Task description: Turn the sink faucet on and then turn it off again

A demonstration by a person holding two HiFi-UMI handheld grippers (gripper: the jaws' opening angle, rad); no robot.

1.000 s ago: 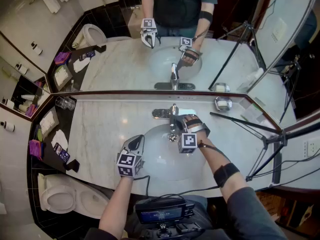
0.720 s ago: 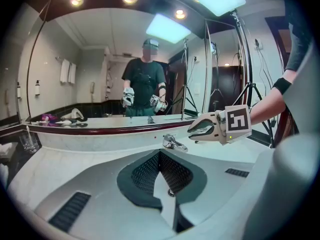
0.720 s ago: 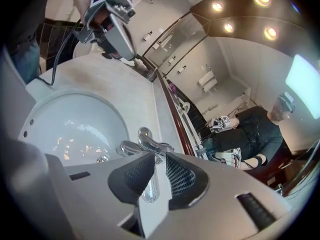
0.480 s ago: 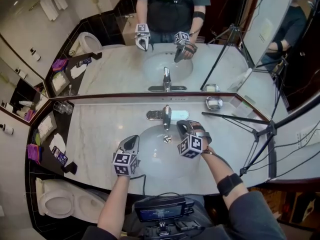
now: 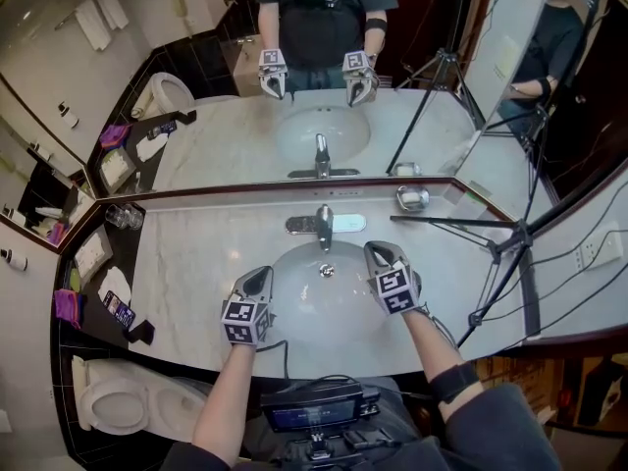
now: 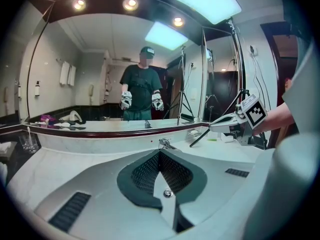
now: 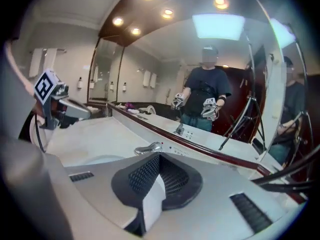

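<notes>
The faucet [image 5: 324, 226] stands on the counter [image 5: 191, 263] at the sink's [image 5: 294, 327] 12 o'clock edge, just under the mirror [image 5: 226, 135], with its spout reaching toward 6 o'clock over the drain [image 5: 327, 271]

The left gripper [image 5: 263, 275] hangs over the sink's 8 o'clock rim, pointing toward 12 o'clock. Its fingers [image 6: 145, 176] are pressed together with nothing between them. It is near the faucet but does not touch it

The right gripper [image 5: 376, 250] hangs over the sink's 3 o'clock rim and also points toward the mirror. Its fingers [image 7: 142, 176] have just been closing and now meet, with nothing between them. It is apart from the faucet, which lies at its 10 o'clock in the head view

The two grippers flank the drain, well apart from each other

A small metal dish [image 5: 412, 198] sits at the faucet's 2 o'clock beside the mirror. A tripod [image 5: 510, 253] leg crosses the counter at the sink's 2 o'clock. A glass [image 5: 125, 216] stands in the 9 o'clock corner, and a toilet [image 5: 118, 395] is below the counter at 8 o'clock
</notes>
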